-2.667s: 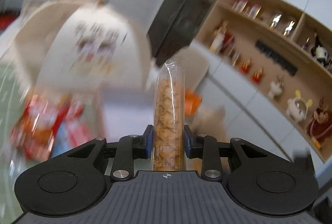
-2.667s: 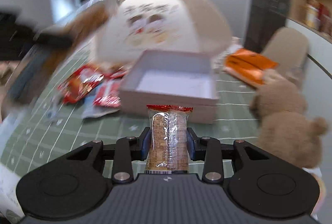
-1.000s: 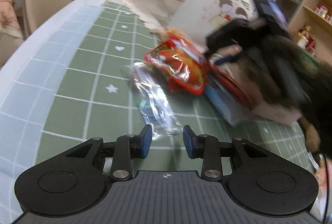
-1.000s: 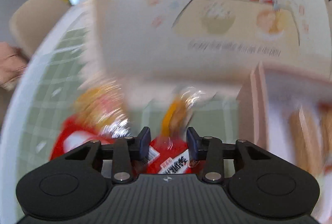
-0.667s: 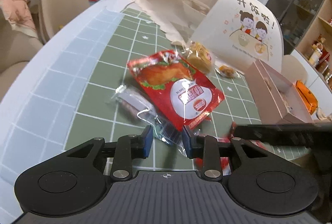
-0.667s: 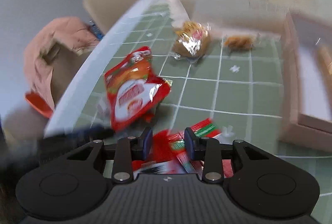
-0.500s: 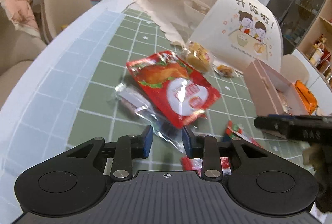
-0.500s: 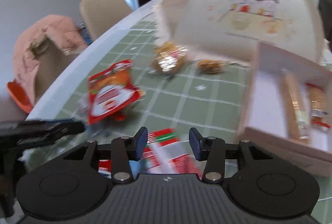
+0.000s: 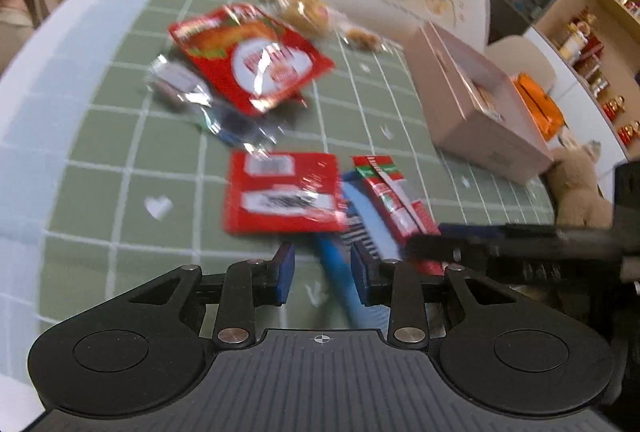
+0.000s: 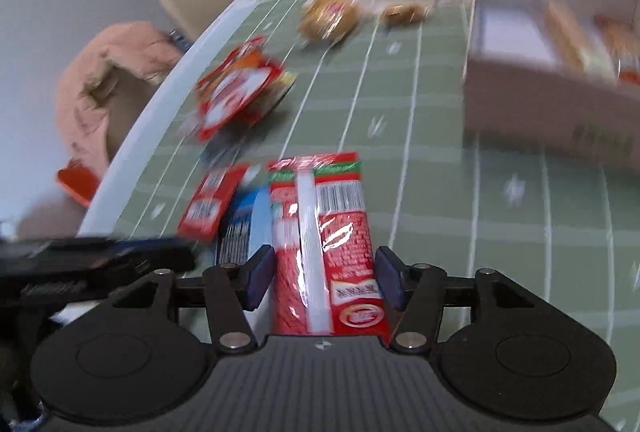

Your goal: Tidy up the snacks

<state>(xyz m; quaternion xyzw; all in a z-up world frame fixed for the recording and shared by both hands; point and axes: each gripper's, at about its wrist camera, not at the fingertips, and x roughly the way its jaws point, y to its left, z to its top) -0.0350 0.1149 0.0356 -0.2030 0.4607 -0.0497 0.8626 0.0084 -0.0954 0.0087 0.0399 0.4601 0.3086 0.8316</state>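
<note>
Far left on the green checked cloth [image 9: 120,167]: a clear crinkly wrapper [image 9: 176,81], then a big red packet [image 9: 256,59] lying partly on top of it. Thin and shiny, so likely light and slippery.

Nearer the middle: a flat red packet [image 9: 280,191], lying face down. Looks soft and bendy; best pinched across a short edge, not poked from above.

Next along: a blue packet [image 9: 340,252], half hidden under the long red snack bar [image 10: 324,244]. In the left view, the left gripper [image 9: 322,278] hangs low over the blue one, open only a little, holding nothing. Hard to lift that blue one cleanly while the bar sits on it.

In the right view, the right gripper [image 10: 322,282] straddles the long red snack bar, jaws opening, pads on either side with small gaps, not yet pressing. Probably light, a bit stiff inside, slick plastic outside. Best squeezed gently across the narrow middle, so nothing inside cracks.

Far right: the pink box [image 10: 540,103], open, with a few snacks already inside. Well apart from the bar.
</note>
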